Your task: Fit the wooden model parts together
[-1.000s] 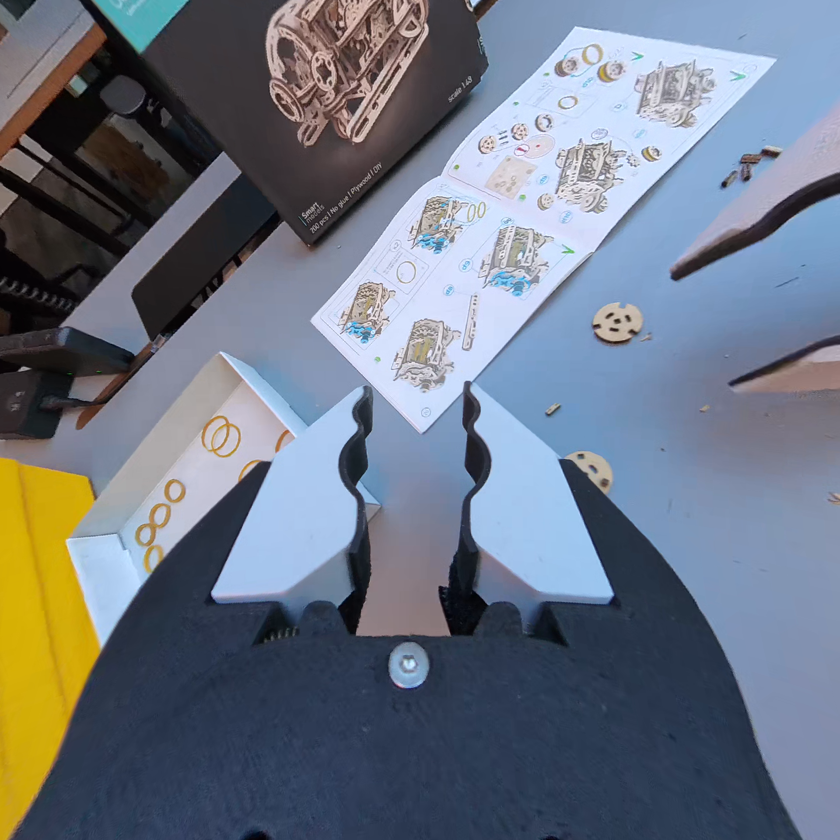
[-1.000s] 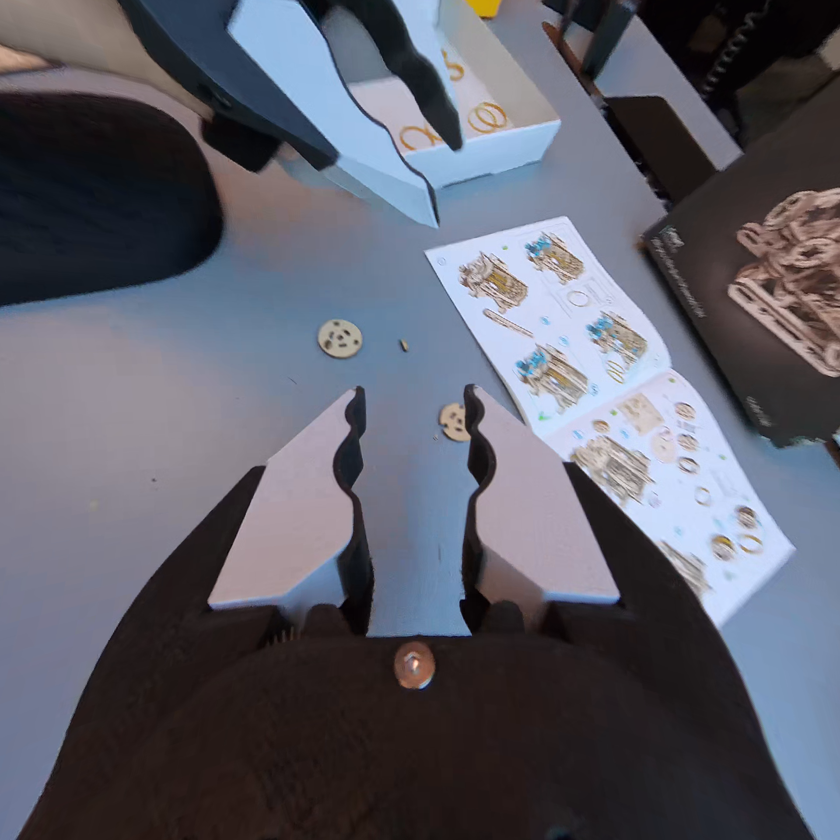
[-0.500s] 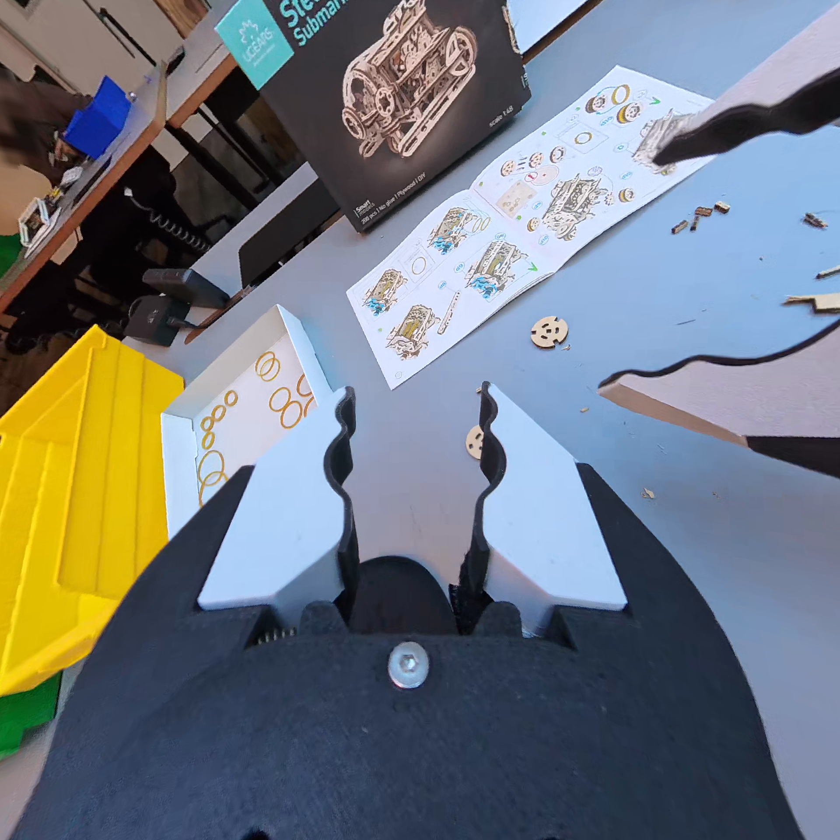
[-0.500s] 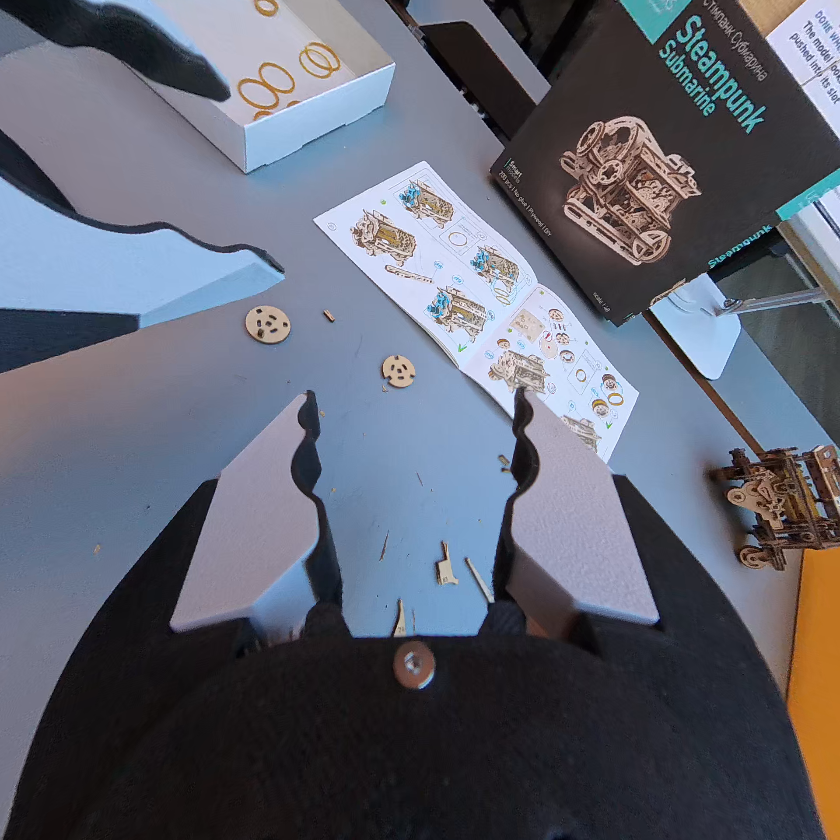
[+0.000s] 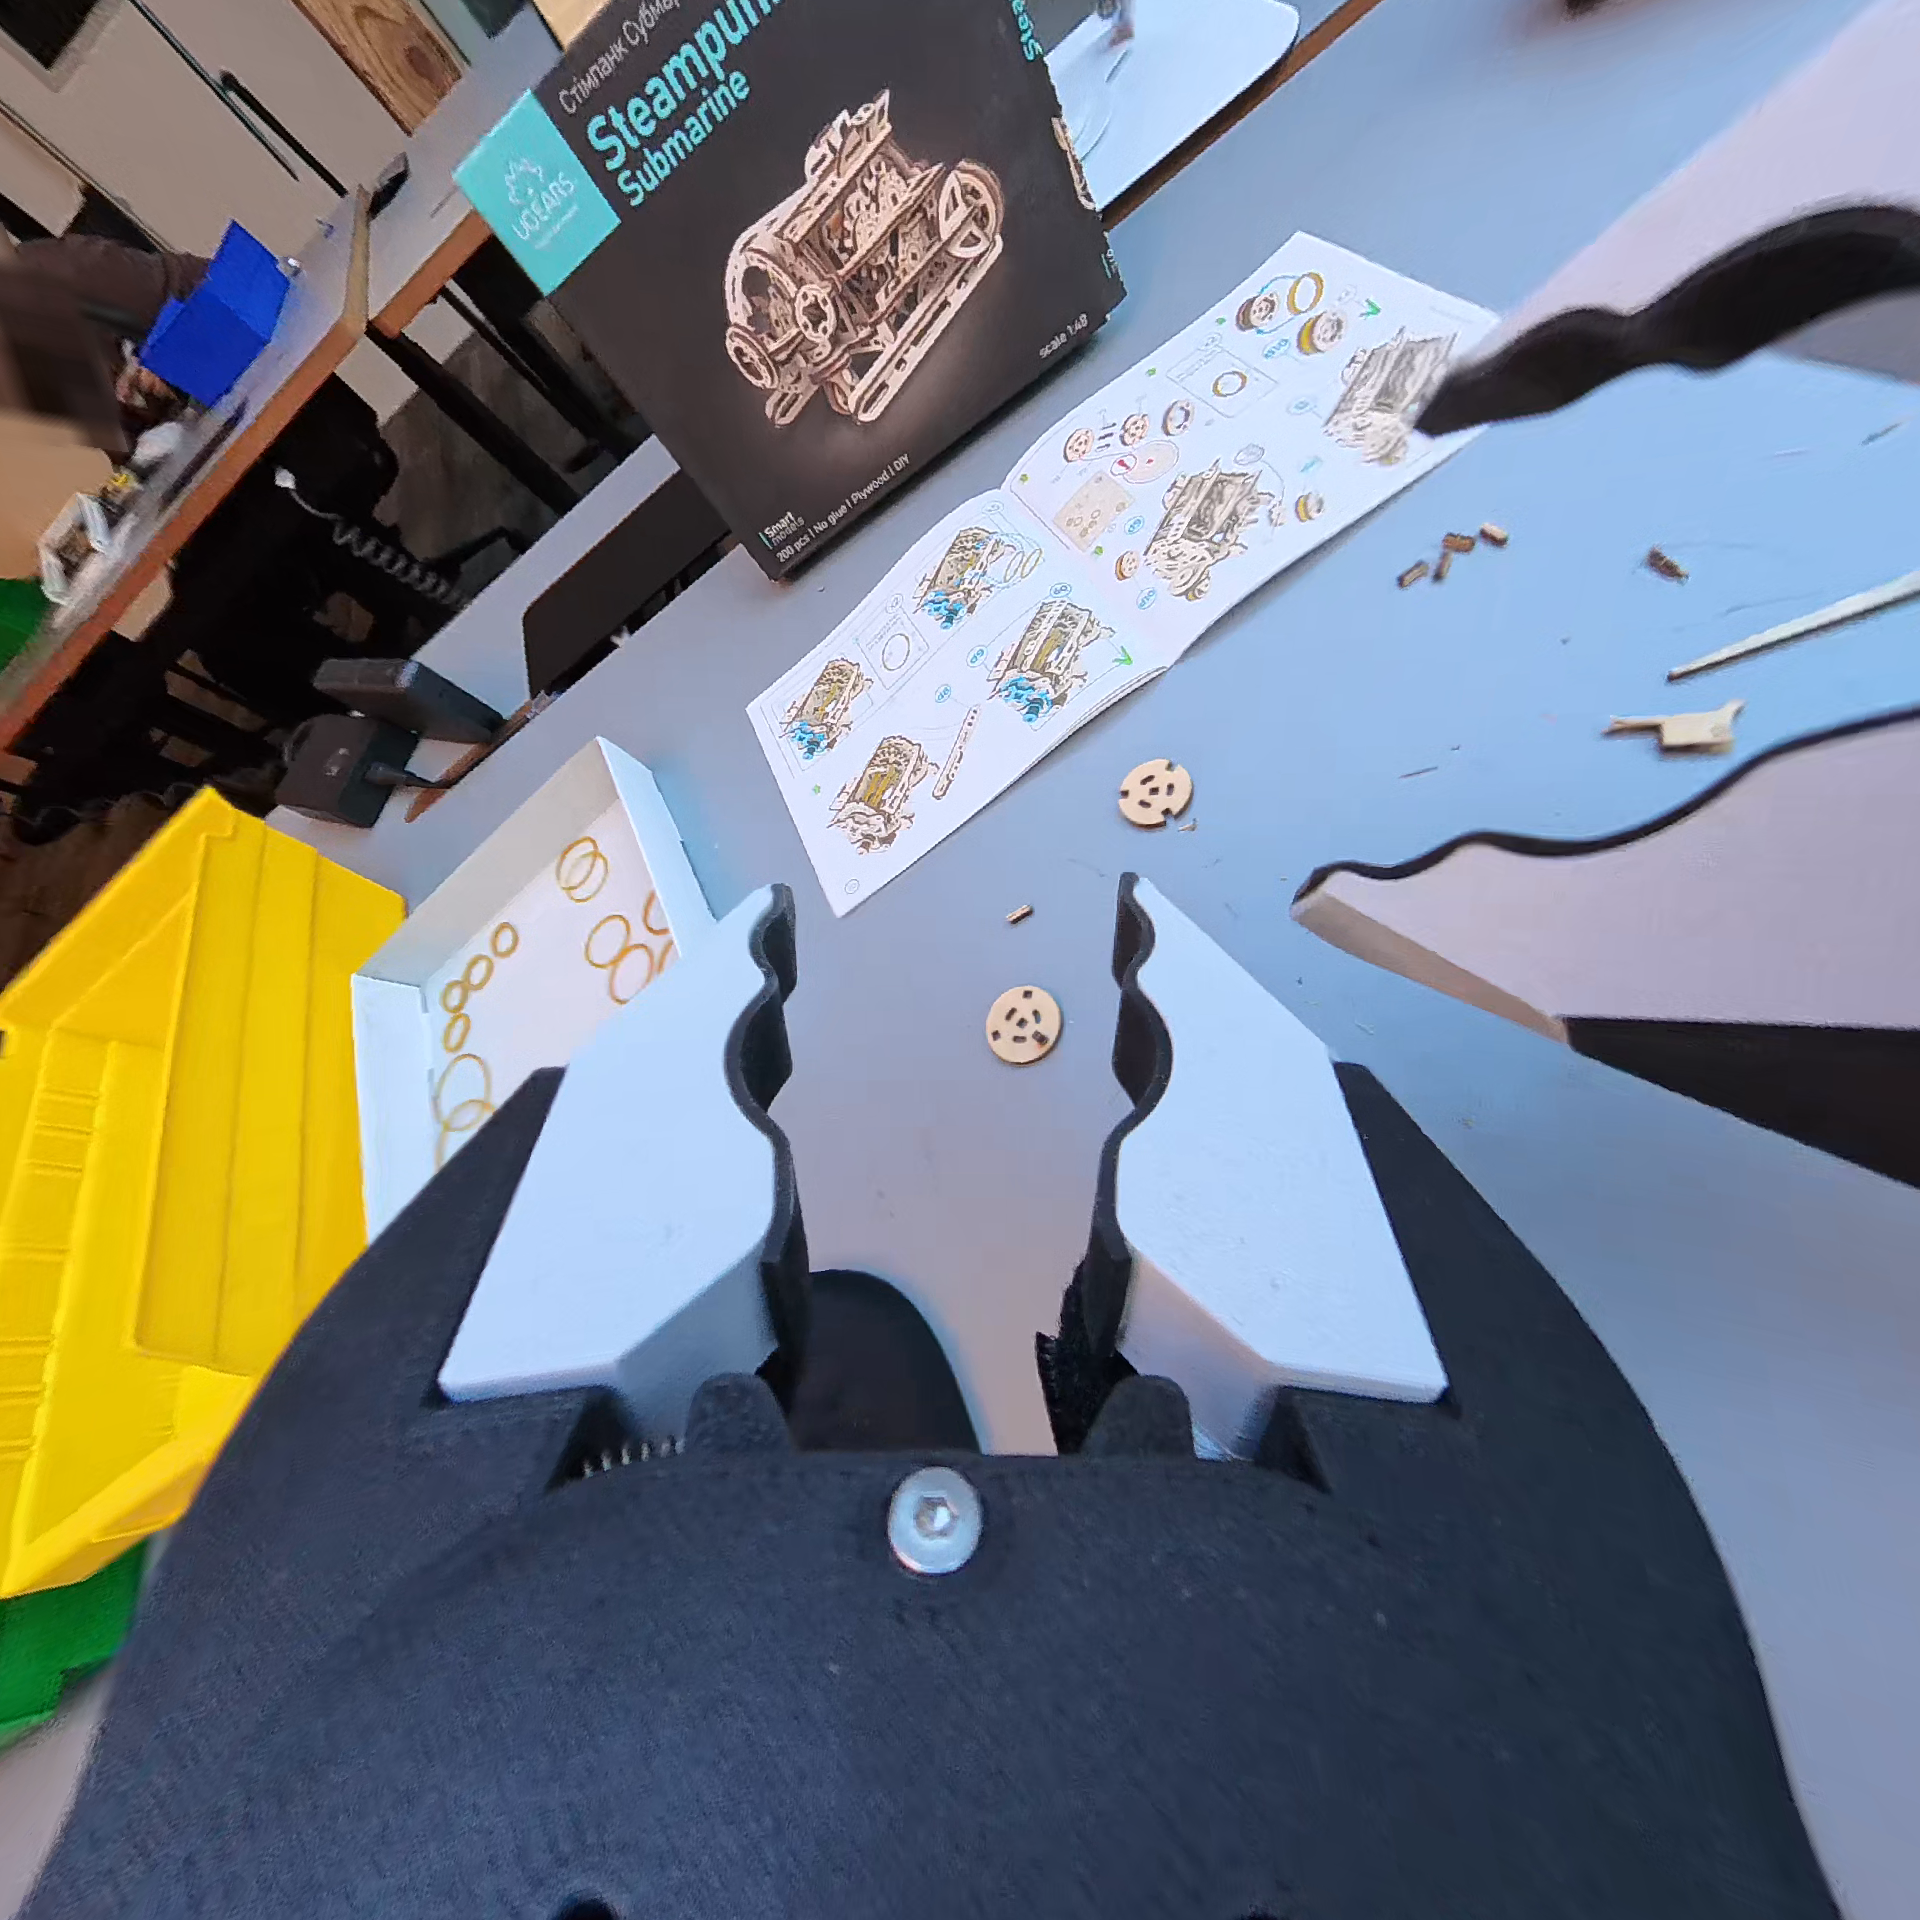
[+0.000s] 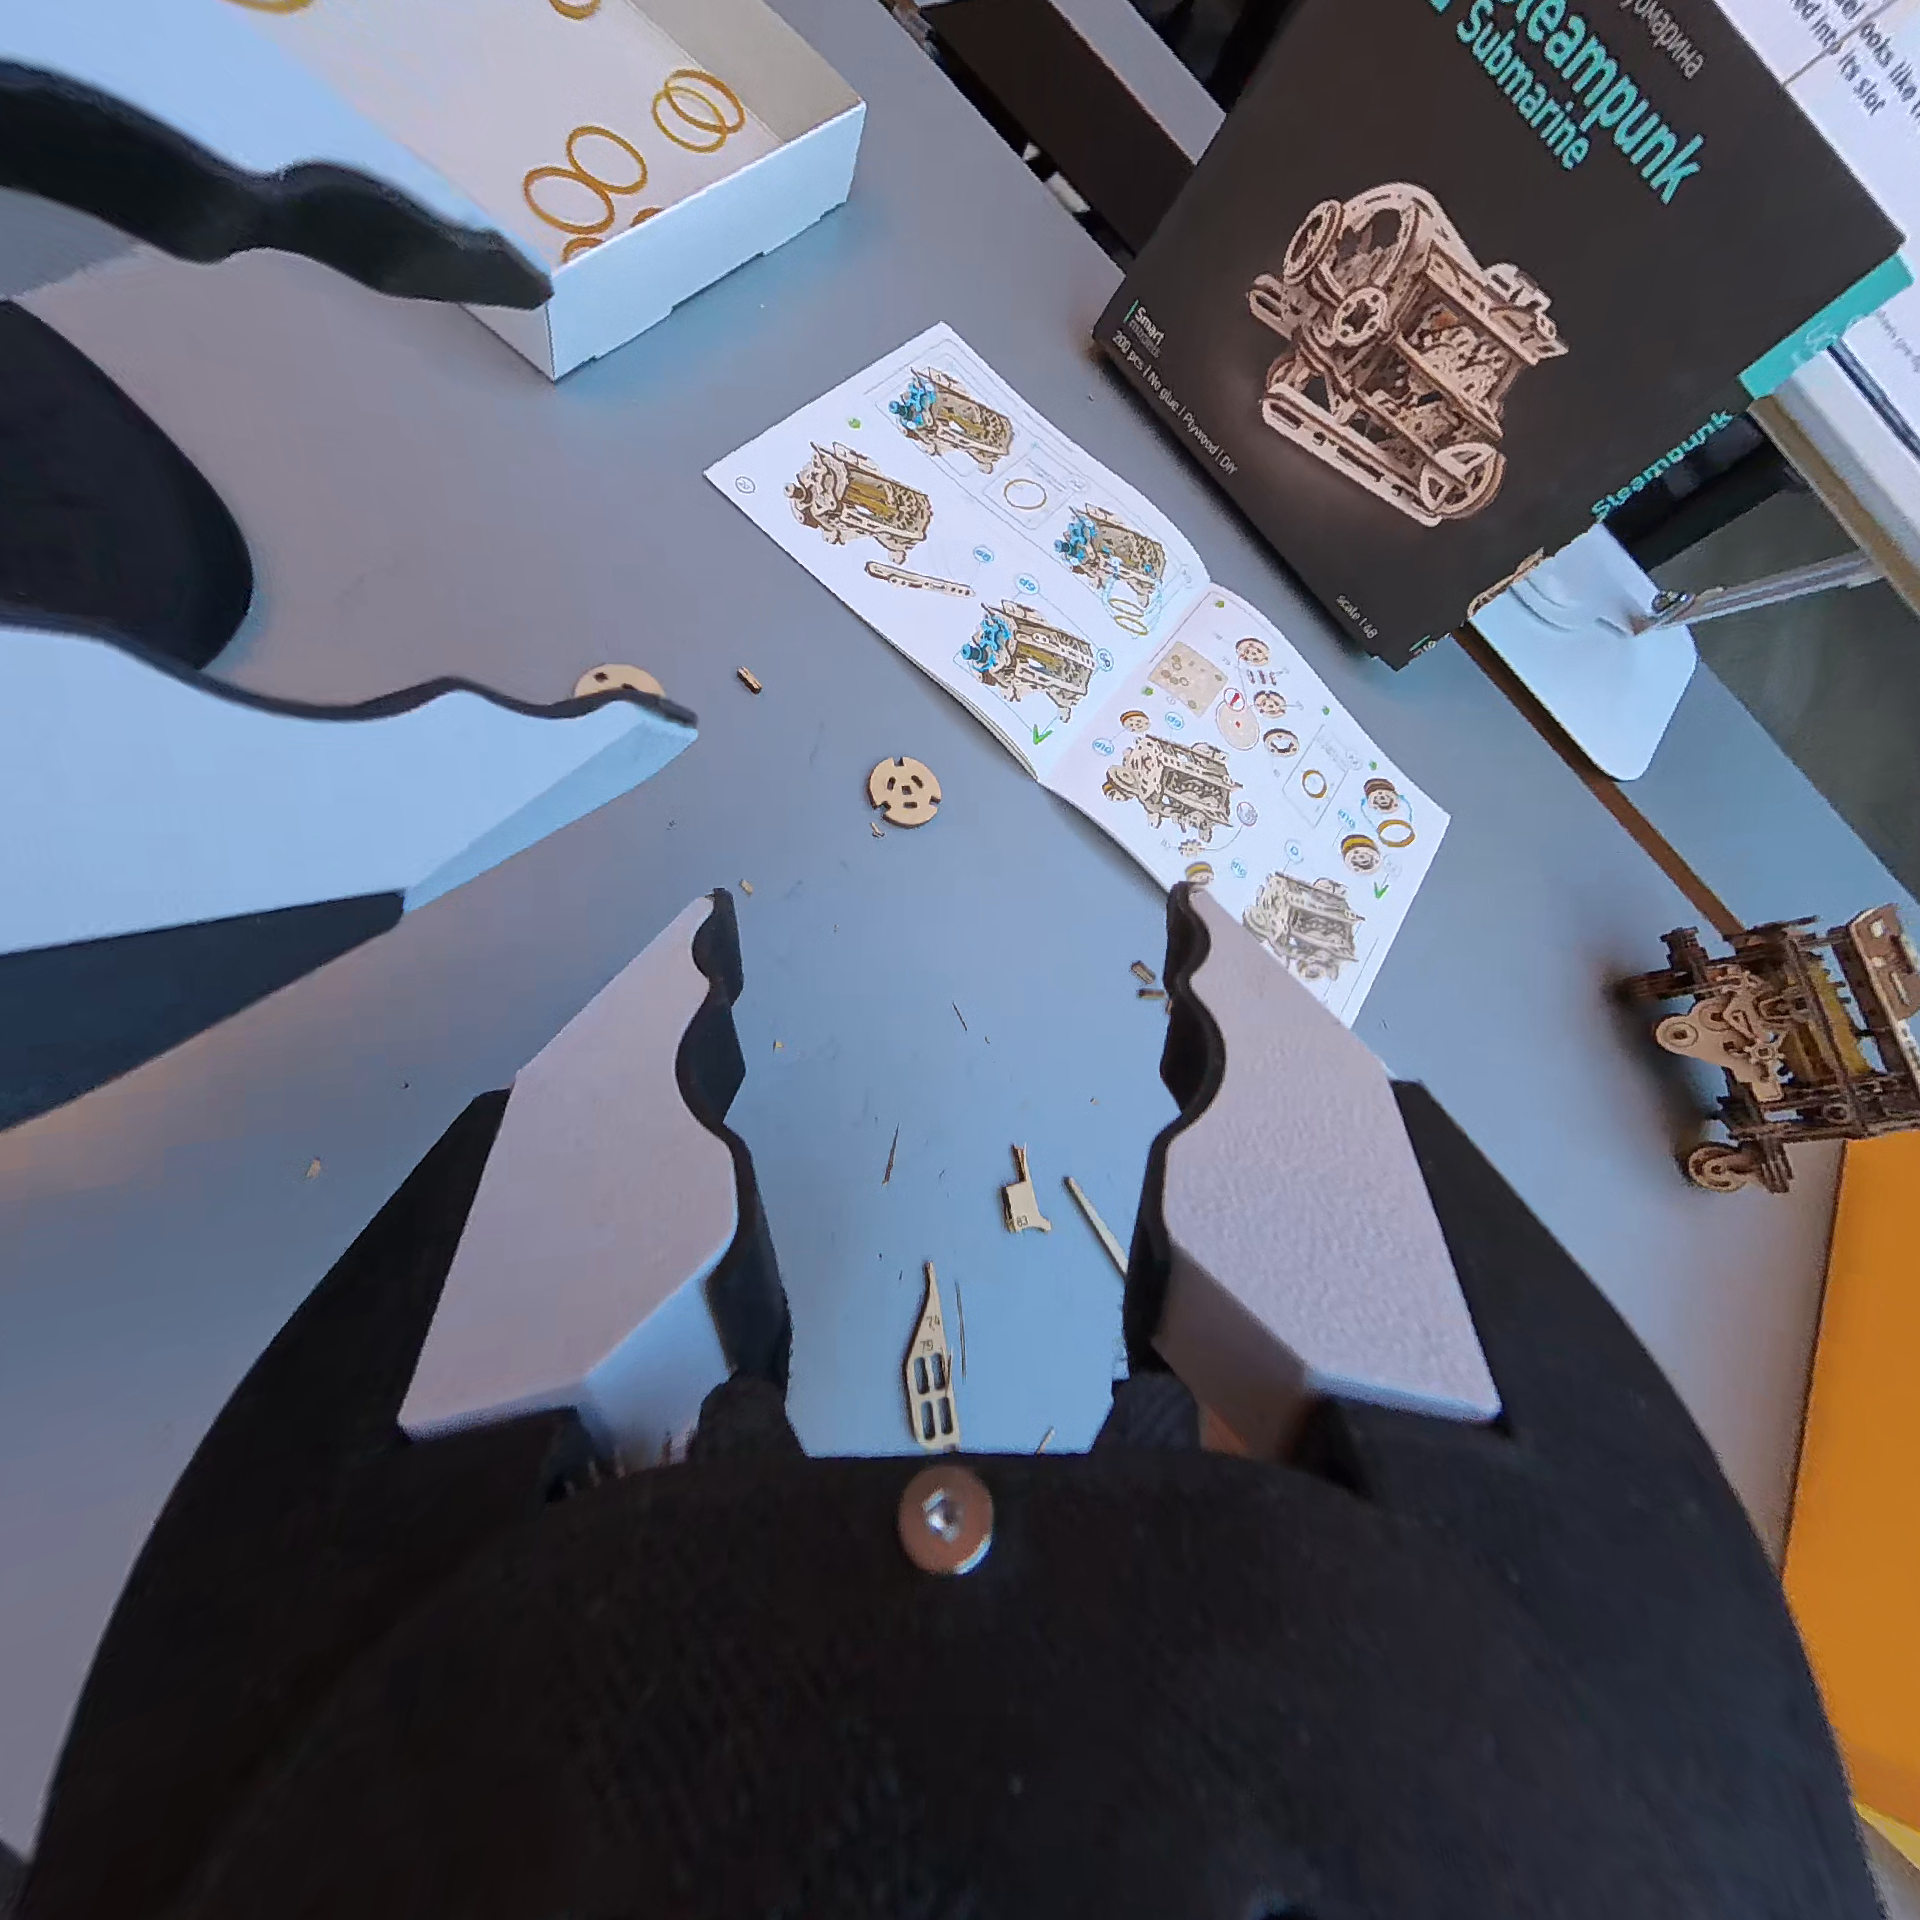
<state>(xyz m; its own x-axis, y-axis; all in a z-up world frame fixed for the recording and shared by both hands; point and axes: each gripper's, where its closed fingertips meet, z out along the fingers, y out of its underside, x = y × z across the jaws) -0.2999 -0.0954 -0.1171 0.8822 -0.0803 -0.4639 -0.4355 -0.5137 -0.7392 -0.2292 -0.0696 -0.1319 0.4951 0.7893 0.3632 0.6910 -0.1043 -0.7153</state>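
Note:
Two small round wooden discs lie on the grey table. In the left wrist view one disc [image 5: 1023, 1024] sits between my left gripper's [image 5: 951, 914] open, empty fingers, the other disc [image 5: 1154, 793] farther off by the booklet. My right gripper [image 6: 951, 914] is open and empty above small wooden offcuts [image 6: 1023, 1205] and a pointed slotted piece [image 6: 930, 1371]. In the right wrist view one disc [image 6: 904, 792] lies ahead, the other [image 6: 618, 681] half hidden behind the left gripper's finger. A partly built wooden model [image 6: 1797, 1049] stands at the right.
An open instruction booklet [image 5: 1122, 551] lies beyond the discs, the black kit box [image 5: 821, 260] propped behind it. A white tray [image 5: 540, 956] holding rubber bands and a yellow bin [image 5: 156, 1143] sit at the left. Wood scraps [image 5: 1455, 551] dot the table; an orange surface [image 6: 1860, 1455] at right. About 11 centimetres separates my left fingertips from the disc [image 5: 1023, 1024]. The pointed slotted piece [image 6: 930, 1371] is about equally far from each gripper, around 15 centimetres.
Both grippers pulled back and up, so more of the table shows. Both opened wider. The right gripper swung right, bringing the built model into view.

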